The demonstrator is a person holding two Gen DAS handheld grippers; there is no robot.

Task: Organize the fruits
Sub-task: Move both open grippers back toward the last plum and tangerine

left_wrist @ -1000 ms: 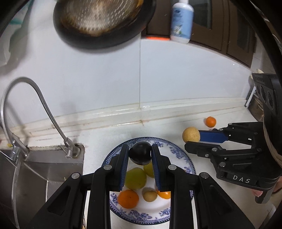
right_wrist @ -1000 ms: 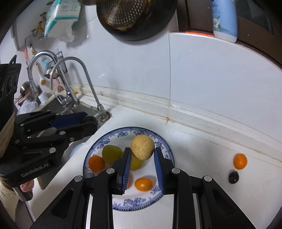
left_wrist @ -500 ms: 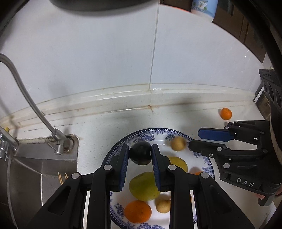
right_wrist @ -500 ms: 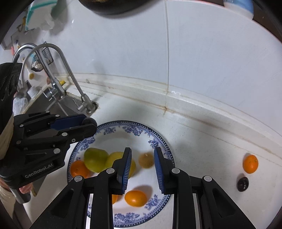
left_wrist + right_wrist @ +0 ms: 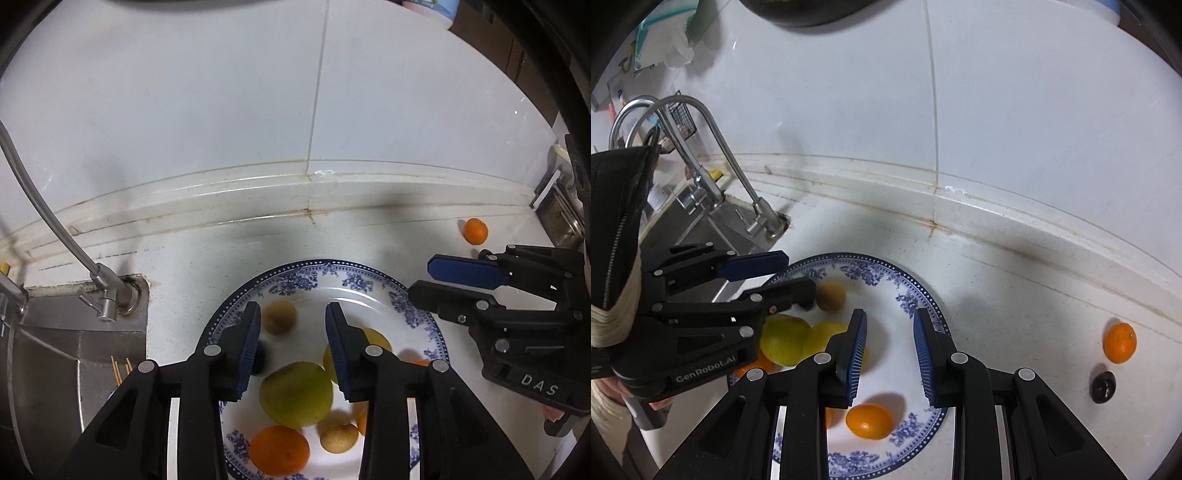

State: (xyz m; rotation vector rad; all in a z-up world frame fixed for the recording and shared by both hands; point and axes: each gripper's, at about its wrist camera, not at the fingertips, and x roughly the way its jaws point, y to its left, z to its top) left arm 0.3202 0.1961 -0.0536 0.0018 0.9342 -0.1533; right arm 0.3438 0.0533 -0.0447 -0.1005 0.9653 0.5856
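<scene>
my left gripper (image 5: 291, 347) hangs low in the centre of the left wrist view, over the blue-and-white plate (image 5: 314, 273), its fingers spread wide with nothing between them. a dark plum (image 5: 259, 357) sits on the plate right beside my left finger's blue pad, mostly hidden by it, so i cannot tell whether they touch. just above it in the frame lies a small brown fruit (image 5: 277, 317). lower in the frame are a big green fruit (image 5: 295, 394), a yellow fruit (image 5: 373, 339) partly behind my right finger, an orange (image 5: 279, 456) and another small brown fruit (image 5: 338, 435).

my right gripper (image 5: 888, 354) sits in the lower centre of the right wrist view, over the right half of the same plate (image 5: 923, 295), fingers also wide apart and holding nothing. a small orange fruit (image 5: 868, 421) lies on the plate below the pads.

off the plate, at the right edge of that view, a loose orange (image 5: 1120, 342) and a small dark fruit (image 5: 1103, 386) rest on the white counter (image 5: 1015, 314), near each other. the faucet (image 5: 713, 147) and sink are at the left.
</scene>
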